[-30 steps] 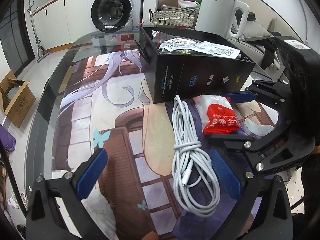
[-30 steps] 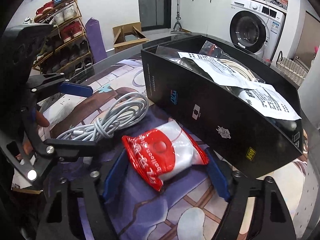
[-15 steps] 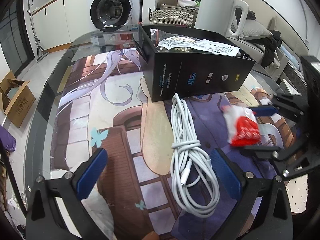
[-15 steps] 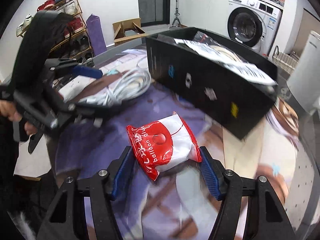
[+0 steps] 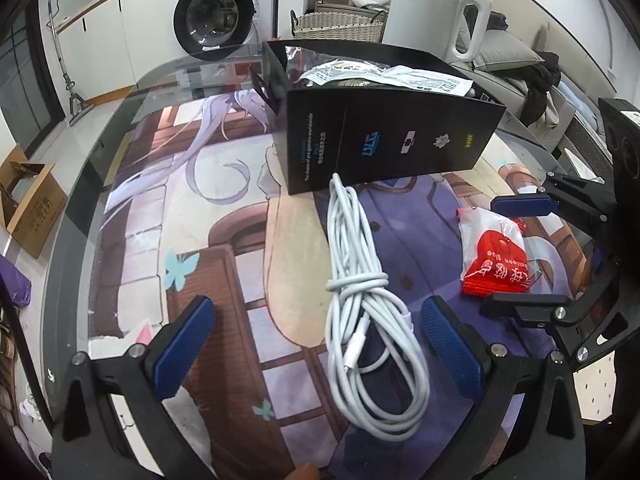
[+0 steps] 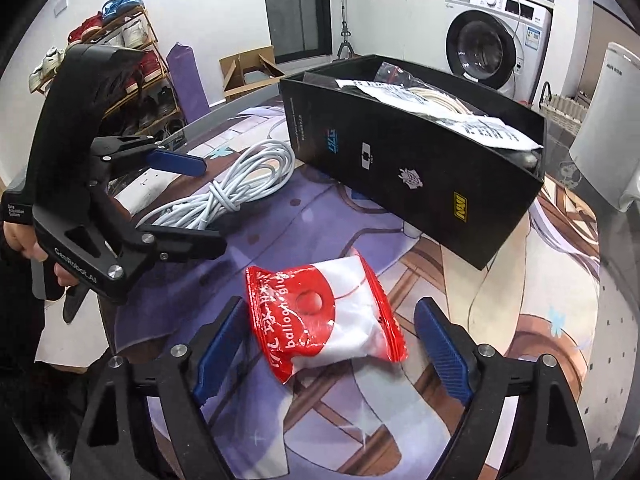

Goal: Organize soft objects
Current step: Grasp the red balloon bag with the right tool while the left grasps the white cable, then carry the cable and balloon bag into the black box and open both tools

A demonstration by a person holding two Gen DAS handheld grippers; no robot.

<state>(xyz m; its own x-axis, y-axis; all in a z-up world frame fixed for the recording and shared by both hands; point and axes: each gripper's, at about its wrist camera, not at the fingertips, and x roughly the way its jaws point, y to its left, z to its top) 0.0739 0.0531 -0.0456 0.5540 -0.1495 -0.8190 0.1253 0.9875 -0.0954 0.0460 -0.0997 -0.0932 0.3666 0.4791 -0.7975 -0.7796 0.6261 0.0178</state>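
Observation:
A red and white balloon-glue packet [image 6: 324,320] lies on the printed mat between the fingers of my right gripper [image 6: 330,304]. Its jaws are opening, and a gap shows between each blue pad and the packet. In the left wrist view the packet [image 5: 494,256] sits at the right with the right gripper [image 5: 492,252] around it. A coiled white cable [image 5: 360,280] lies on the mat between the wide-open fingers of my left gripper [image 5: 316,312], untouched. Behind both stands an open black box [image 5: 400,140] holding plastic bags, papers and another cable.
A white kettle [image 5: 432,12] stands behind the box near the table's far edge. Off the glass table are a washing machine [image 5: 216,20], a wicker basket [image 5: 336,28], a cardboard box [image 5: 28,204] on the floor and a shoe rack [image 6: 120,60].
My right gripper gripped the packet beside the box, carried it sideways away from the cable, then widened its jaws; the packet now rests free on the mat. The left gripper stayed put.

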